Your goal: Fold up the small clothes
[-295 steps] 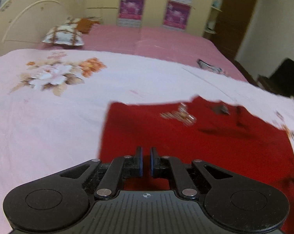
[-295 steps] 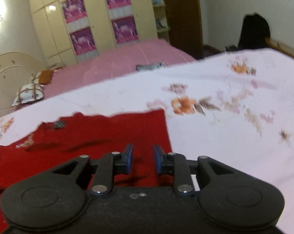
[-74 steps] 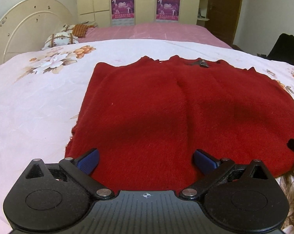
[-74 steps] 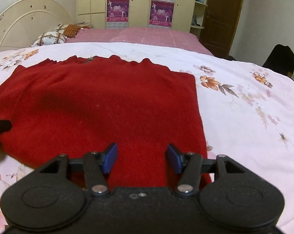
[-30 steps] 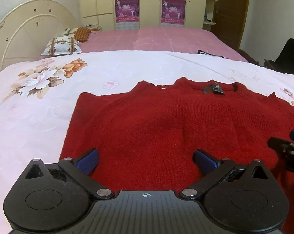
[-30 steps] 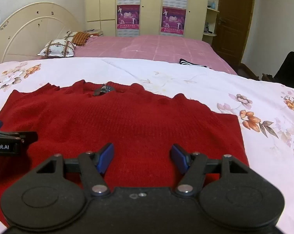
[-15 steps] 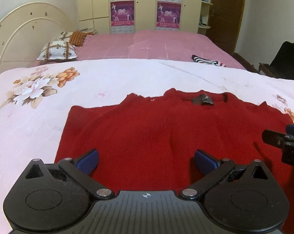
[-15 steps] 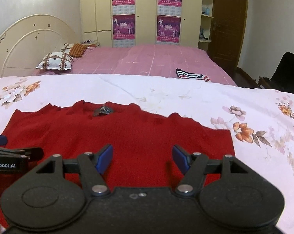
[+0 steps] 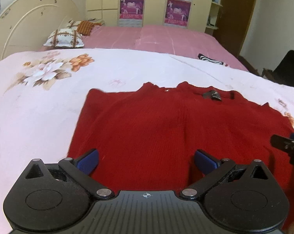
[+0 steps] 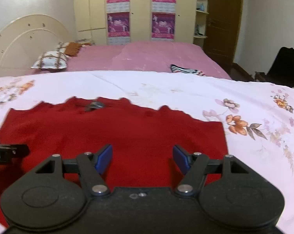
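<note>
A red knitted sweater [image 9: 166, 126] lies flat and folded on the white floral bedsheet [image 9: 39, 107], with its neckline and dark label [image 9: 212, 95] at the far edge. It also shows in the right wrist view [image 10: 127, 134]. My left gripper [image 9: 146, 160] is open and empty, above the sweater's near left part. My right gripper [image 10: 143, 159] is open and empty, above the sweater's near right part. Each gripper's tip shows at the edge of the other's view.
A pink bedcover [image 10: 147, 58] lies beyond the floral sheet, with pillows [image 9: 64, 38] by the cream headboard [image 9: 30, 25] and a striped cloth [image 10: 185, 71] on it. Wardrobes with posters, a brown door and a dark chair [image 10: 285, 66] stand behind.
Both grippers have drawn back and risen from the sweater, so more of the bed and room shows. Earlier both were shut on the sweater; now both are open and the sweater lies flat.
</note>
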A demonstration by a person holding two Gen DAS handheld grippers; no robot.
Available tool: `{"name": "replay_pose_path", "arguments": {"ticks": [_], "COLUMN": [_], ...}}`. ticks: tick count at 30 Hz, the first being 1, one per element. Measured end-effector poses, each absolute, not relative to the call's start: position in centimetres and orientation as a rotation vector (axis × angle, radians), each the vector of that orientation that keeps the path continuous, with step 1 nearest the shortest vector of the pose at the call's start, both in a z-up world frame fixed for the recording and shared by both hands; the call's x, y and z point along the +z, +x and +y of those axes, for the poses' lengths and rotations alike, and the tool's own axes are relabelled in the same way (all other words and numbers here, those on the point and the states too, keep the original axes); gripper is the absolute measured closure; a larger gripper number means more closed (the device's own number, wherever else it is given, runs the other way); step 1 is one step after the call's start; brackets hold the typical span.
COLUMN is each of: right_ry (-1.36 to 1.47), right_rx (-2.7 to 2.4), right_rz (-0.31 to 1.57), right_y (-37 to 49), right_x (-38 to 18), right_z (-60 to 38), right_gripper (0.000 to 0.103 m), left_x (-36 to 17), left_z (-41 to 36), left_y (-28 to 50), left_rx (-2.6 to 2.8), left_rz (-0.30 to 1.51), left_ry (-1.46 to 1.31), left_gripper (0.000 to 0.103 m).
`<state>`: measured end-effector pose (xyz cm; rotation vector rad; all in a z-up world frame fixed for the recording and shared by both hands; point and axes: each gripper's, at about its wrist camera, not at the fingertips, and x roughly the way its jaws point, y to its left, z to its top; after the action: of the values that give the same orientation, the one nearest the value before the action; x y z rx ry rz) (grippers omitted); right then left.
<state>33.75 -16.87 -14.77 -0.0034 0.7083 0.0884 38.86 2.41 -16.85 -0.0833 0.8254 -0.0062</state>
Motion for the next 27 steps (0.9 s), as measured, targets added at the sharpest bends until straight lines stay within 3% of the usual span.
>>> {"name": "replay_pose_path", "arguments": {"ticks": [18, 27], "right_ry": [-0.042, -0.022], "right_rx": [0.136, 0.117], "right_rz": [0.782, 0.791], "right_y": [28.6, 26.8], "right_x": [-15.8, -16.1], "right_z": [-13.6, -14.4], "right_gripper": [0.036, 0.035], "left_x": [-17.4, -18.5], "left_z": [4.8, 6.9], "left_y": [30.6, 28.3], "left_rx": [-0.020, -0.041], "left_rz": [0.922, 0.935], "left_ry": [-0.154, -0.395], "left_gripper": [0.000, 0.000]}}
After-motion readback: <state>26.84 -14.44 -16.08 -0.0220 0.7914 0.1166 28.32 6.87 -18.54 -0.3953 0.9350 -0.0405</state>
